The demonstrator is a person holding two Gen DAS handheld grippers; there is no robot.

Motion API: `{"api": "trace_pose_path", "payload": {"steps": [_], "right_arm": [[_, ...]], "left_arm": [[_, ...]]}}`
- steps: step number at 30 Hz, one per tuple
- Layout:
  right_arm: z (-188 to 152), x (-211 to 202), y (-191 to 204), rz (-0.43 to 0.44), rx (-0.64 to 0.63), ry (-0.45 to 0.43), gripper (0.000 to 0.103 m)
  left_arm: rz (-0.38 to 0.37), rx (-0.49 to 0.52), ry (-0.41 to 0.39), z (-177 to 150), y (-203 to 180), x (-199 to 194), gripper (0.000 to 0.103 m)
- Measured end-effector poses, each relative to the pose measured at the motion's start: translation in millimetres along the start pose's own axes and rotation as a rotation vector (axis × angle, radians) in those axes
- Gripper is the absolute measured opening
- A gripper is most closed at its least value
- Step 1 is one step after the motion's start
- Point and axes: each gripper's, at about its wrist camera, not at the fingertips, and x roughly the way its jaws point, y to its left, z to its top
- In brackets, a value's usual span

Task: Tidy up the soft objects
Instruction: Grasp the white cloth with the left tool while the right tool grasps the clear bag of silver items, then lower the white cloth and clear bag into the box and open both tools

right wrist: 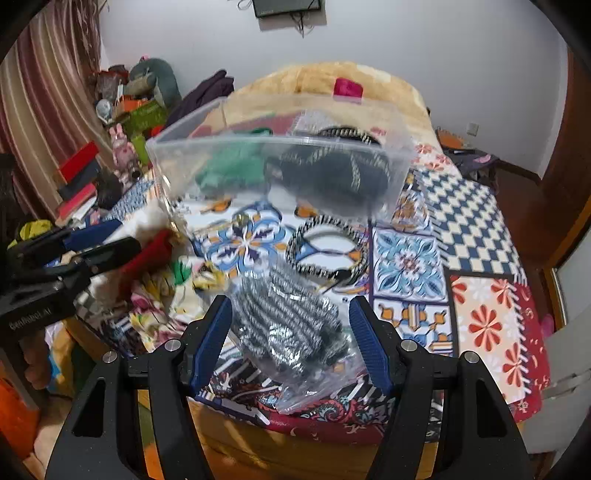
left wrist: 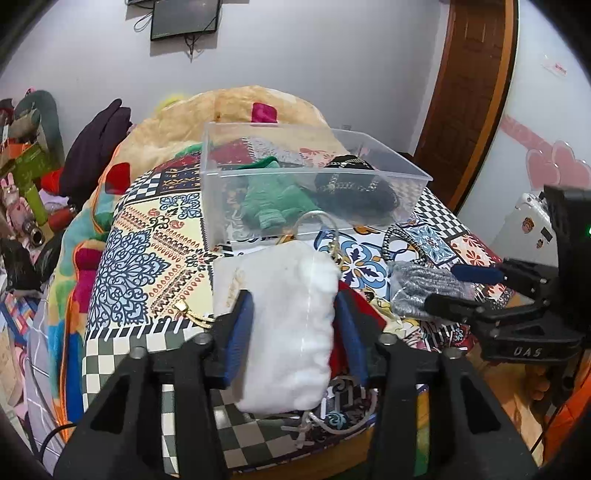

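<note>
Blue-padded fingers of the left gripper (left wrist: 293,332) flank a white pouch (left wrist: 291,328), both pads against its sides, so it is clamped on it. The pouch's long axis runs away from the camera toward the clear bin (left wrist: 388,173), and its drawstring (left wrist: 314,421) hangs at the near end; its far end partly covers a gold ring (left wrist: 317,218). A red item (left wrist: 364,306) beside the pouch is mostly hidden behind the right-hand pad.

From the right wrist, the right gripper (right wrist: 290,332) stands wide, with a bagged grey knit (right wrist: 288,321) between its pads but touching neither; the knit's ribs run roughly away from the camera, and its plastic bag trails toward the near edge of the bed. In that view the bin is blurred, so the green garment (right wrist: 232,162) and the black piece with striped cord (right wrist: 340,173) inside it are hard to read; the left view shows them more plainly, side by side. A striped cord loop (right wrist: 328,247) lies on the cover between knit and bin.

Everything rests on a bed with a patchwork cover (right wrist: 476,221). A tan blanket (left wrist: 258,107) is heaped behind the bin, a dark screen (left wrist: 184,18) hangs cut off at the top of the pale wall, a wooden door (left wrist: 469,81) stands on the right, and clutter fills the left floor.
</note>
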Motion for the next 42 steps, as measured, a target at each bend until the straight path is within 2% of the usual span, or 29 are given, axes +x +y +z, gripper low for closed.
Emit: {"api": "trace_pose_path", "payload": {"steps": [3, 5, 11, 13, 21, 29, 35, 39, 42], "right_arm": [[-4, 1, 2, -0.001, -0.004, -0.001, 0.062], [-4, 1, 2, 0.006, -0.006, -0.005, 0.049], [-2, -4, 4, 0.018, -0.011, -0.021, 0.028], [-1, -8, 5, 0.022, -0.008, -0.033, 0.025], [10, -36, 9, 0.023, -0.009, -0.116, 0.023], [39, -77, 4, -0.012, 0.018, -0.266, 0.023], [70, -92, -1, -0.031, 0.038, -0.363, 0.023], [90, -89, -1, -0.043, 0.038, -0.395, 0.023], [103, -82, -4, -0.050, 0.047, -0.405, 0.023]], "left_arm": [[-0.010, -0.016, -0.001, -1, 5, -1, 0.025], [-0.009, -0.019, -0.004, -1, 6, -1, 0.018], [-0.001, -0.029, -0.034, 0, 9, -10, 0.009], [-0.001, -0.034, -0.049, 2, 10, -16, 0.009], [0.005, -0.027, -0.153, 23, 11, -51, 0.008], [-0.008, -0.020, -0.266, 62, 8, -74, 0.008], [-0.017, -0.015, -0.304, 91, 2, -66, 0.008], [-0.034, -0.027, -0.301, 109, 0, -52, 0.008], [-0.012, -0.026, -0.300, 121, -2, -38, 0.008]]}}
